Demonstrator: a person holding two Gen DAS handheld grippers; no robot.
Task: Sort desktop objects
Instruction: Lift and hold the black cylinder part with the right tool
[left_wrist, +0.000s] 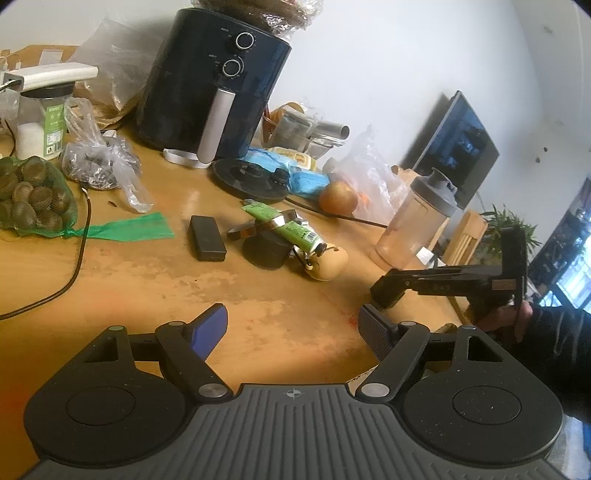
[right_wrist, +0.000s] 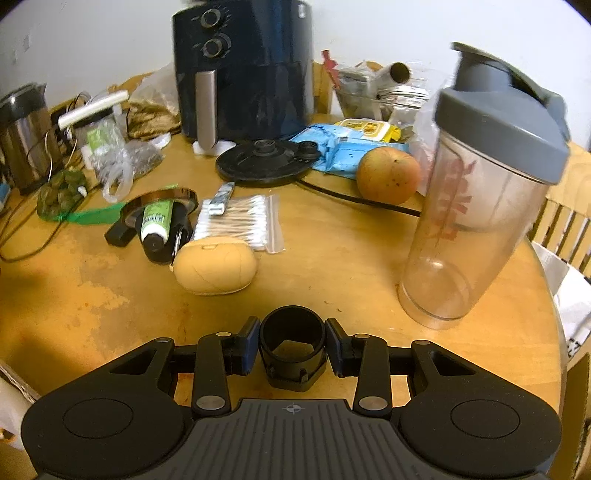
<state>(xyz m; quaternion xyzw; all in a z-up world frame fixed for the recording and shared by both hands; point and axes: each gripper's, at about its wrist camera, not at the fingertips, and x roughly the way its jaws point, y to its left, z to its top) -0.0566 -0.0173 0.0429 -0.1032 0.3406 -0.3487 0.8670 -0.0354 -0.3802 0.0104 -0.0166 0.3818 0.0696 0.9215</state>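
Note:
In the right wrist view my right gripper (right_wrist: 291, 345) is shut on a short black cylindrical holder (right_wrist: 291, 332), its pads pressing both sides, low over the wooden table (right_wrist: 351, 266). Ahead lie a tan oval pouch (right_wrist: 216, 266), a bag of cotton swabs (right_wrist: 240, 221), and a green tube (right_wrist: 157, 218) resting on a tape ring (right_wrist: 159, 199). In the left wrist view my left gripper (left_wrist: 291, 328) stands open and empty over bare wood. The right gripper (left_wrist: 384, 295) shows at its right, held by a hand (left_wrist: 517, 317). A black box (left_wrist: 207, 238) lies beside the tube (left_wrist: 284, 225).
A clear shaker bottle (right_wrist: 476, 206) stands close on the right near the table edge. Behind are a round fruit (right_wrist: 388, 175), a black kettle base (right_wrist: 266, 162) with its cord, a dark air fryer (right_wrist: 240, 66), blue packets and a kettle (right_wrist: 22, 136). A net bag of nuts (left_wrist: 33, 195) lies far left.

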